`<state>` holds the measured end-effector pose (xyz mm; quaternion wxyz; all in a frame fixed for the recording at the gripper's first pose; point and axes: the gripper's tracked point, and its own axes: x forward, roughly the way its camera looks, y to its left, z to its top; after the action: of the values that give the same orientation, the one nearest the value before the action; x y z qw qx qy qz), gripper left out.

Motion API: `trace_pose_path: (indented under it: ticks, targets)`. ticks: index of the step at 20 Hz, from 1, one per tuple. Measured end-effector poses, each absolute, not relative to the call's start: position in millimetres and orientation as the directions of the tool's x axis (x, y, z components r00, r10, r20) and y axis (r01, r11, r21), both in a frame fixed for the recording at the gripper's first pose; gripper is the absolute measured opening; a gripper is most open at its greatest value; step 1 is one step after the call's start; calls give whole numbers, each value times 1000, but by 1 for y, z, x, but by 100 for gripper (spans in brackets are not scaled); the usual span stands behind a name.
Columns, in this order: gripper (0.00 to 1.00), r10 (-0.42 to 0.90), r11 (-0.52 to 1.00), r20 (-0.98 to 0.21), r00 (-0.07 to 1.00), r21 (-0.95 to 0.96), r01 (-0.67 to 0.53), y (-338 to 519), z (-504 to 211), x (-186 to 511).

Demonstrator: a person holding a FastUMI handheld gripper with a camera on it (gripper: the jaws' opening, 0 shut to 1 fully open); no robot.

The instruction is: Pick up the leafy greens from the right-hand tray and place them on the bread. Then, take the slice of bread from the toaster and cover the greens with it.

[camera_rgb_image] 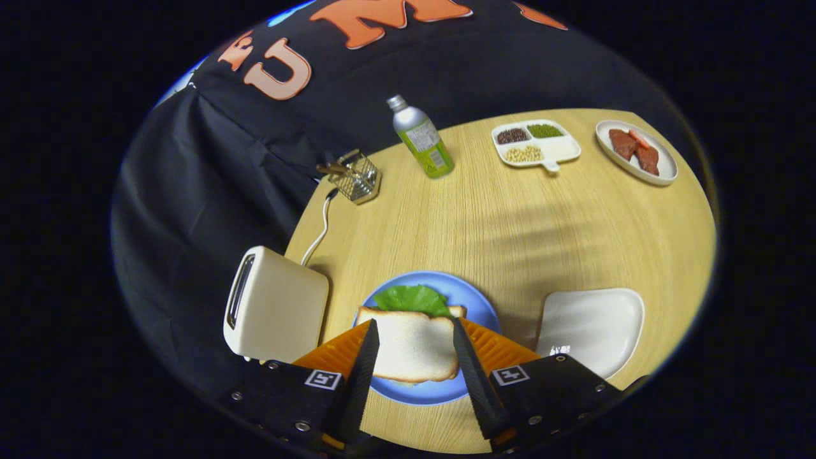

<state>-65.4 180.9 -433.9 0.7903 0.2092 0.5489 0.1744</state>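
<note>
The slice of bread (pixel 411 344) is seen at the bottom middle of the picture, between the two fingers of the hand-held gripper (pixel 414 360). The fingers are pressed on its left and right sides, so the slice is held. It is carried flat, just above the leafy greens (pixel 411 298) on the blue plate (pixel 472 299). The toaster (pixel 274 312) is seen to the left.

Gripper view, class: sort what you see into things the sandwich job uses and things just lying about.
Job: bread slice between the tongs, leafy greens, blue plate, toaster, white tray.
Lying about: bottle, divided bean dish, meat plate, wire basket.
</note>
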Motion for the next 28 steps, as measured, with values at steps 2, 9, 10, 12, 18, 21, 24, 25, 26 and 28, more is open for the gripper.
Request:
trace_pose_path:
  ticks: [2,9,10,12,18,21,24,25,26,28]
  targets:
    - [79,477,868,-780,404,491,-75,166,-405,-48]
    - [96,364,917,-645,672,376,-135,105,-291,9]
    - [96,328,933,-626,707,330,-141,93,-280,14]
    - [97,281,951,-585,761,274,-140,77,-257,21]
    - [98,165,977,-432,887,198,-85,34,-181,37]
    - [97,155,979,-394,906,182,-89,27,-155,36]
    - [98,107,991,-327,939,116,-72,7,-123,40]
    - [98,90,994,-300,950,93,-65,1,-111,40]
    - [98,79,995,-273,959,72,-62,-1,-99,39]
    - [98,65,998,-206,976,29,-61,-5,-75,37]
